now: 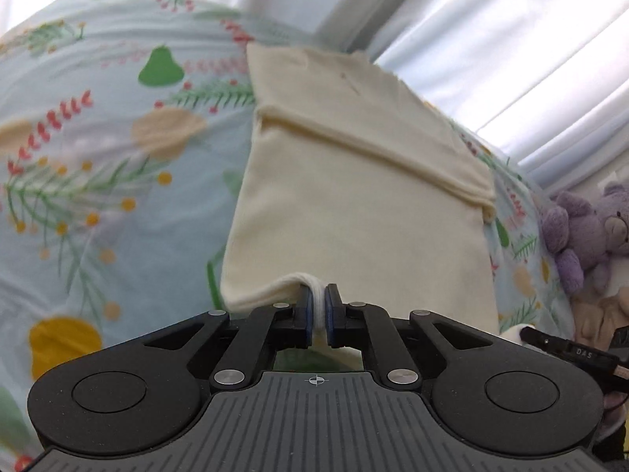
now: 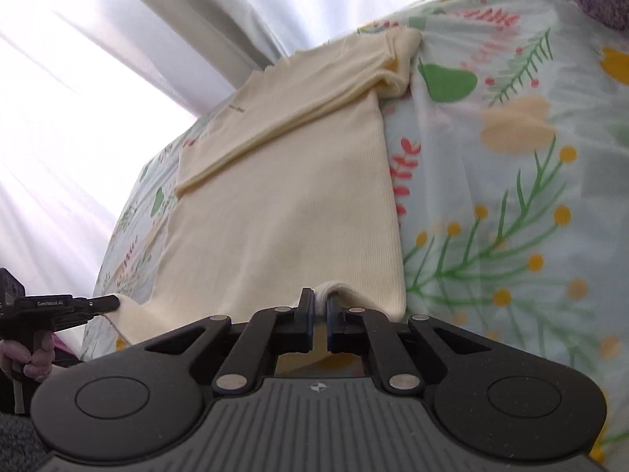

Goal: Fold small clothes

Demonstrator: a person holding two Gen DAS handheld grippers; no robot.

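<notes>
A cream-coloured small garment lies flat on the patterned bed sheet, with its sleeves folded across the upper part. My left gripper is shut on the garment's near hem at its left corner. My right gripper is shut on the same hem near the right corner of the garment. The left gripper also shows at the left edge of the right wrist view, pinching the hem. The right gripper's tip shows at the right of the left wrist view.
A purple plush bear sits at the right edge of the bed. White curtains hang behind the far side of the bed. The floral sheet spreads to the right of the garment.
</notes>
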